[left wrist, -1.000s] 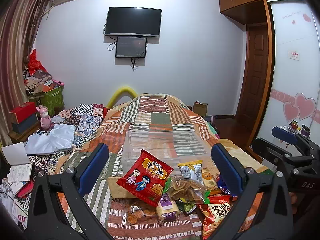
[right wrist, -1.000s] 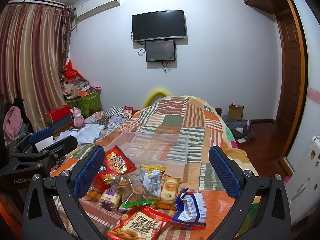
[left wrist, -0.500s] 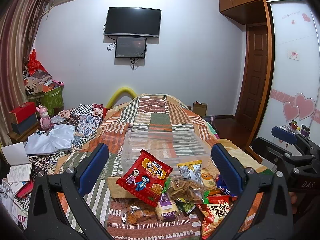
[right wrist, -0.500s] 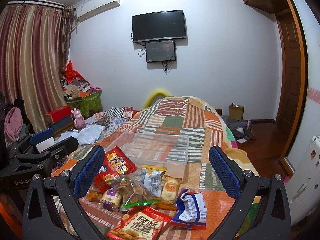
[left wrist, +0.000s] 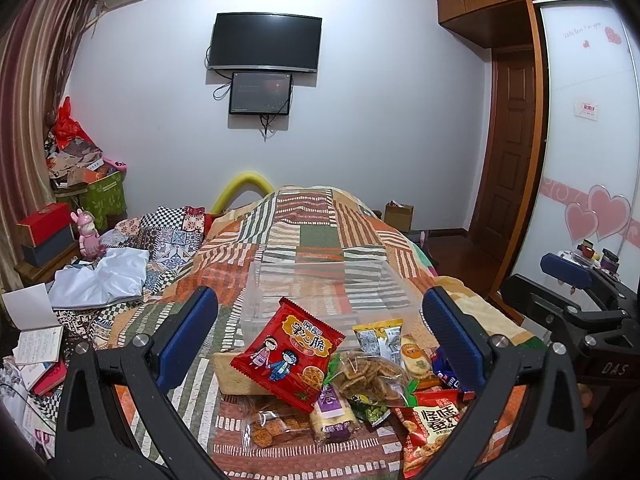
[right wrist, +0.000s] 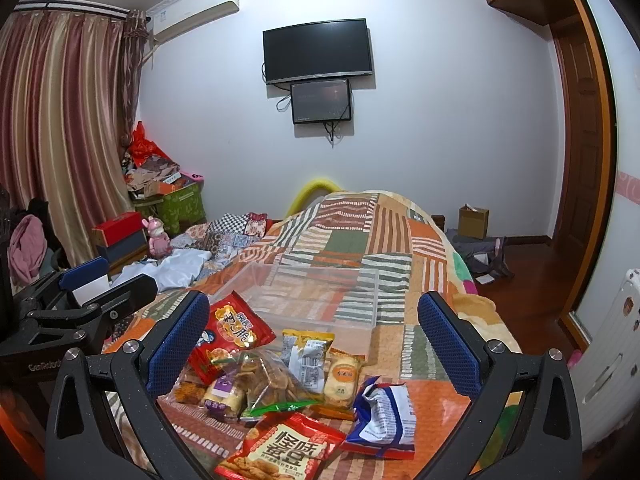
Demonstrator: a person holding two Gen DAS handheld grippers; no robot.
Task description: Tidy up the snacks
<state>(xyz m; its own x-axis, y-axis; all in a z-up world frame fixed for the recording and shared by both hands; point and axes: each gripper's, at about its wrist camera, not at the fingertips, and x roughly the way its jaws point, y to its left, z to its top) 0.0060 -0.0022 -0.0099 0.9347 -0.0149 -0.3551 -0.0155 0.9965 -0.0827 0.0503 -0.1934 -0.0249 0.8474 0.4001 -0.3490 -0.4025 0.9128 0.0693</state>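
Note:
A pile of snack packets lies on the patchwork bed. A red cartoon packet [left wrist: 290, 354] leans on top; it also shows in the right wrist view [right wrist: 232, 330]. A clear bag of chips [right wrist: 270, 376], a red-orange packet [right wrist: 280, 450] and a blue-white packet [right wrist: 380, 414] lie near it. An empty clear plastic bin [left wrist: 328, 292] stands just behind the pile, also in the right wrist view [right wrist: 316, 296]. My left gripper [left wrist: 320, 332] is open above the pile. My right gripper [right wrist: 312, 338] is open above the pile too. Both hold nothing.
Crumpled bedding and a white cloth [left wrist: 102, 274] lie left of the bin. Boxes and a pink toy [left wrist: 86, 234] stand by the curtain. A wardrobe door [left wrist: 584, 160] and a wooden door [left wrist: 508, 152] are on the right. The bed's right edge drops to a wood floor [right wrist: 532, 264].

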